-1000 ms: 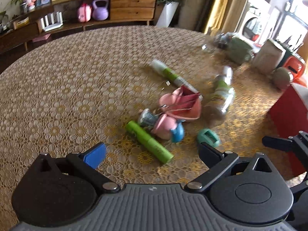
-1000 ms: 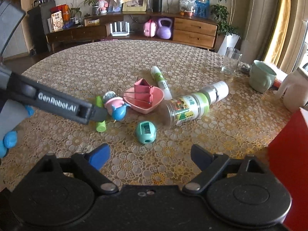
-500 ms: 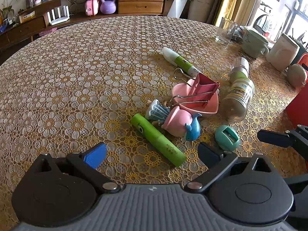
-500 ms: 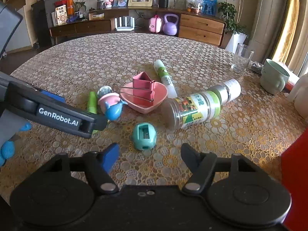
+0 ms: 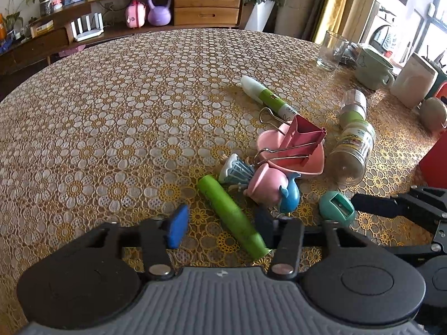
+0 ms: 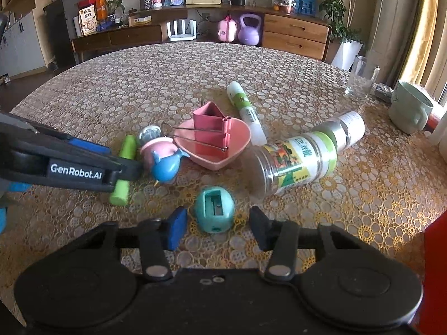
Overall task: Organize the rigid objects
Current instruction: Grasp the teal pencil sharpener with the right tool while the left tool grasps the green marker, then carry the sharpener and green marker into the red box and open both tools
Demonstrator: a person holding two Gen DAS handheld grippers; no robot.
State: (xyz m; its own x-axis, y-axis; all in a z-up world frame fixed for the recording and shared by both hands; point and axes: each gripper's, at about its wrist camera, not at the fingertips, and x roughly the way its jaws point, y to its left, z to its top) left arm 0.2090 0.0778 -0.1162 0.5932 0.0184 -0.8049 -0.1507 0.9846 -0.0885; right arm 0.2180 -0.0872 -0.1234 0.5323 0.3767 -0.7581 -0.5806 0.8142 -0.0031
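Note:
A green tube [image 5: 232, 214] lies on the lace tablecloth between the fingers of my open left gripper [image 5: 220, 227]. My open right gripper [image 6: 216, 230] straddles the near end of a teal pencil sharpener [image 6: 214, 207]. A pink and blue toy figure [image 5: 272, 187] lies beside a pink heart dish [image 5: 313, 164] holding a pink binder clip [image 5: 303, 139]. A white-green glue stick [image 5: 265, 96] and a clear jar with a green label [image 6: 301, 159] lie on their sides nearby.
A drinking glass [image 5: 332, 51], a pale green mug [image 5: 373, 69] and a white container [image 5: 413, 82] stand at the table's right. A red box [image 6: 435, 265] sits at the near right edge. A wooden sideboard [image 6: 212, 32] runs behind the table.
Both grippers have moved forward and lower and their fingers have narrowed. The left one now flanks the green tube; the right one has reached the sharpener.

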